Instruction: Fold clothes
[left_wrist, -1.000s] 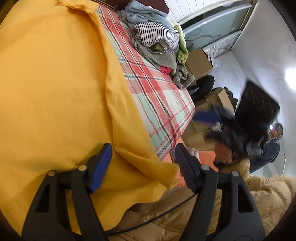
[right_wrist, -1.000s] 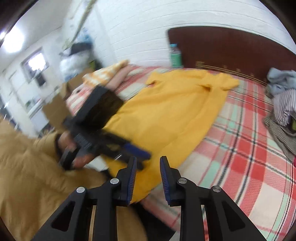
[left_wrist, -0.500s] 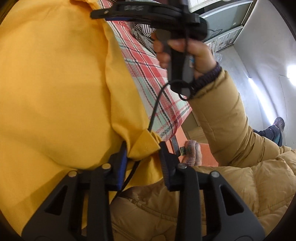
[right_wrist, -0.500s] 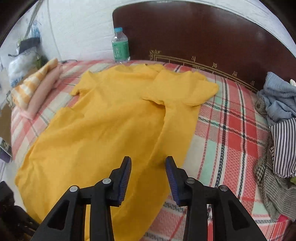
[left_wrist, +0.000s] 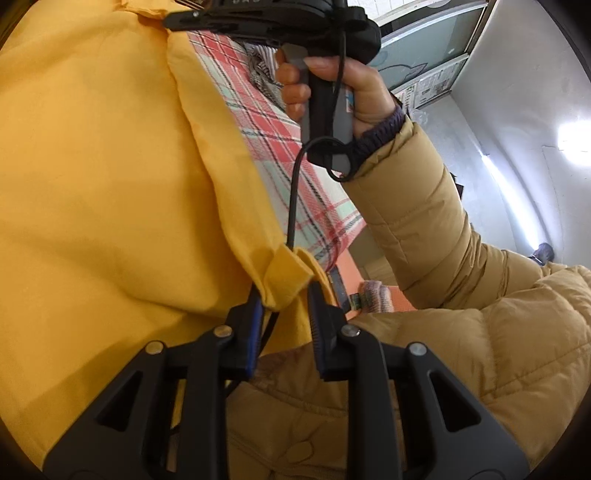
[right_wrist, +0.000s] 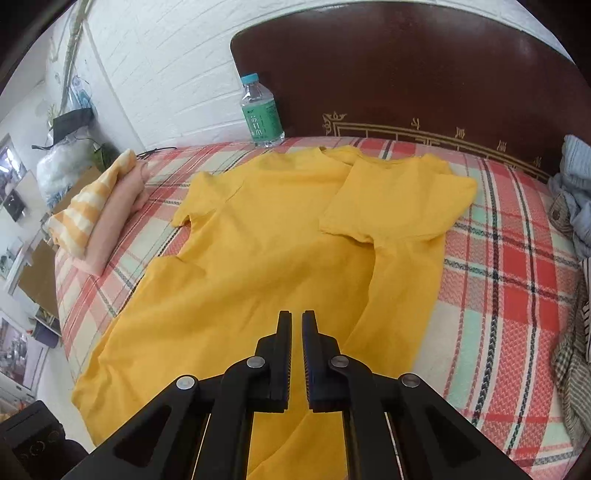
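a yellow shirt (right_wrist: 280, 258) lies spread flat on a plaid bed (right_wrist: 498, 266), its neck toward the dark headboard (right_wrist: 424, 66) and one sleeve folded inward over the chest.

compared with half a second ago, the right gripper (right_wrist: 296, 325) has drawn its fingers nearly together; only a thin slit remains between them, and nothing shows in that slit. it hovers over the lower part of the shirt. the left gripper (left_wrist: 284, 306) looks much as before, its fingers partly apart with a bunched corner of the shirt's hem between them; whether the pads press the cloth cannot be told.

only the left wrist view shows the person: a hand (left_wrist: 332, 92) gripping the right tool's handle, a tan padded sleeve (left_wrist: 417, 206), and a black cable (left_wrist: 293, 199) hanging down to the hem corner. only the right wrist view shows the whole shirt, a water bottle (right_wrist: 260, 110) by the headboard, folded clothes (right_wrist: 99, 210) stacked at the bed's left edge, and a heap of unfolded clothes (right_wrist: 572, 221) on the right.
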